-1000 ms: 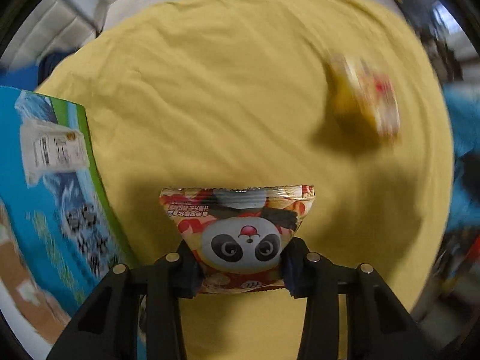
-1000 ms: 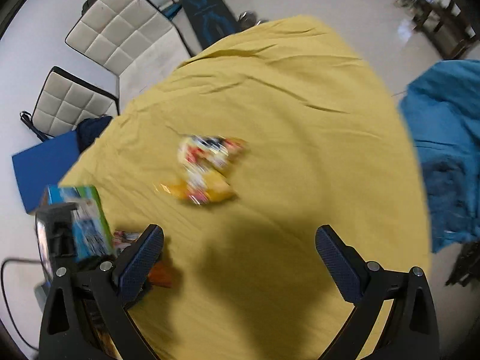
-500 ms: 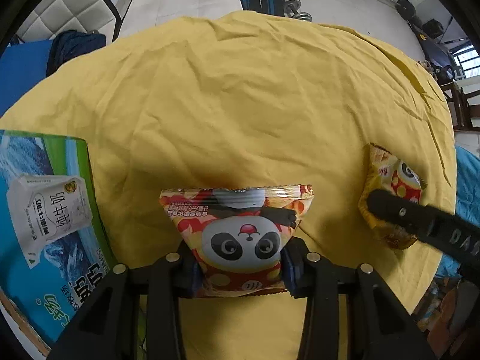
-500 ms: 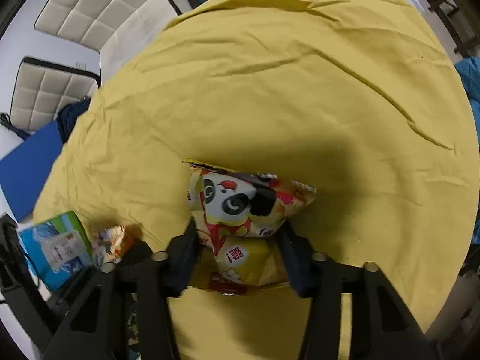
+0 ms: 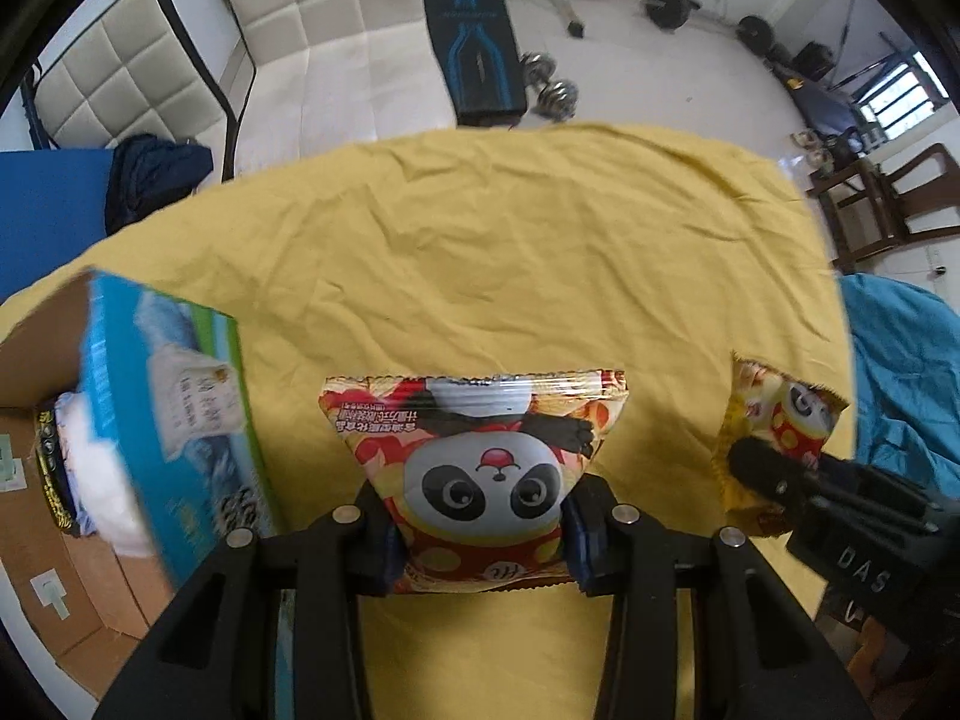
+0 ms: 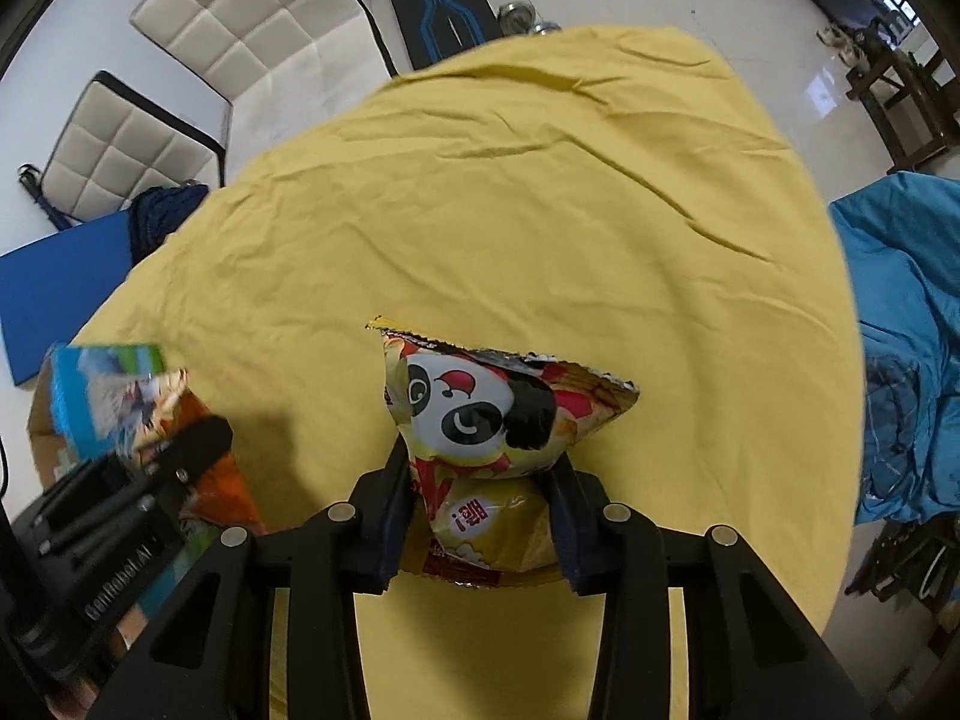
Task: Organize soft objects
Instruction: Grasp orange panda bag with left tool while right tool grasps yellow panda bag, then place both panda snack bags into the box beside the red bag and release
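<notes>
Meanwhile, each hand-held gripper (image 5: 480, 534) (image 6: 480, 528) clamps a panda snack bag (image 5: 480, 468) (image 6: 492, 420) beside the open carton (image 5: 162, 420).

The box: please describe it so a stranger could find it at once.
Look at the yellow cloth on the table. At its left edge stands an open cardboard box, beside the left gripper. Unlike the two panda snack bags, it is rigid, with a blue and green printed side.

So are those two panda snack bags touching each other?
Apart. The left wrist view shows bare yellow cloth between the red panda bag and the yellow panda bag.
</notes>
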A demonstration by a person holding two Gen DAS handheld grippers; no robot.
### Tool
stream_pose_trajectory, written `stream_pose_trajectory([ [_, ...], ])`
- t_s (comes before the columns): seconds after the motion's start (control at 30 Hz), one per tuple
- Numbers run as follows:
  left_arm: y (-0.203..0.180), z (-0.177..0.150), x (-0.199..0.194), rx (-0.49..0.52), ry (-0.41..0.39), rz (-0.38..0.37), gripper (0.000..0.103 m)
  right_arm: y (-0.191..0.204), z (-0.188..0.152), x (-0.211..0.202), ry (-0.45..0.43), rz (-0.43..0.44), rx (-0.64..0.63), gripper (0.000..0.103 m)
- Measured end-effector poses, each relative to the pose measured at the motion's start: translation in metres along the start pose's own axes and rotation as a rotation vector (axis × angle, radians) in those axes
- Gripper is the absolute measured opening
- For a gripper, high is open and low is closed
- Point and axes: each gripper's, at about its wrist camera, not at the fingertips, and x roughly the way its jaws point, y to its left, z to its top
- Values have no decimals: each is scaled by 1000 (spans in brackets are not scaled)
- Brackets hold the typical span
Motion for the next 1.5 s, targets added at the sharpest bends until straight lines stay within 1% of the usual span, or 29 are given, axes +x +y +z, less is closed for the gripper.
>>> stream_pose_trajectory([
  [0.07,4,-7,-24,9,-34,-18,37,1,-17,-17,-24,12,-12,42],
  [0.13,12,-9,-39,16,-62,-30,37,10,-32,-34,-51,20,-27,42],
  [0.2,19,-19,-59,25,-96,-47,37,6,-49,-55,-76,35,-43,42],
  [0.37,50,-38,-105,25,-173,-65,37,32,-92,-98,-128,67,-90,42],
  [0.43,67,-51,-125,20,-200,-74,37,51,-107,-112,-145,86,-112,42],
  [0.47,75,-54,-129,16,-208,-75,37,62,-115,-119,-151,96,-130,42],
  [0.57,102,-73,-153,3,-235,-64,37,85,-138,-136,-161,123,-173,42],
  [0.6,114,-79,-158,-5,-240,-60,37,100,-147,-138,-164,132,-197,42],
  [0.67,141,-92,-168,-32,-243,-50,37,128,-162,-139,-159,155,-236,42],
  [0.73,164,-100,-169,-58,-240,-43,37,155,-174,-136,-153,167,-274,42],
  [0.77,184,-106,-170,-84,-237,-34,37,168,-181,-134,-147,172,-295,42],
  [0.8,196,-110,-170,-99,-234,-24,37,179,-188,-133,-144,176,-308,42],
  [0.9,243,-123,-163,-163,-204,-8,37,222,-202,-112,-123,177,-360,42],
  [0.93,251,-125,-159,-172,-194,-2,37,232,-205,-105,-119,175,-372,42],
  [1.03,286,-129,-138,-216,-143,12,37,264,-209,-76,-92,163,-407,42],
  [1.13,311,-129,-111,-246,-84,12,37,289,-212,-43,-54,146,-424,42],
  [1.27,334,-125,-73,-278,-13,-8,37,310,-209,-8,-15,121,-439,42],
  [1.37,344,-121,-48,-289,32,-36,37,321,-206,14,5,99,-447,42],
  [1.47,348,-116,-27,-287,73,-49,37,326,-201,32,20,86,-450,42],
  [1.5,348,-115,-19,-282,91,-50,37,328,-200,39,24,69,-457,42],
])
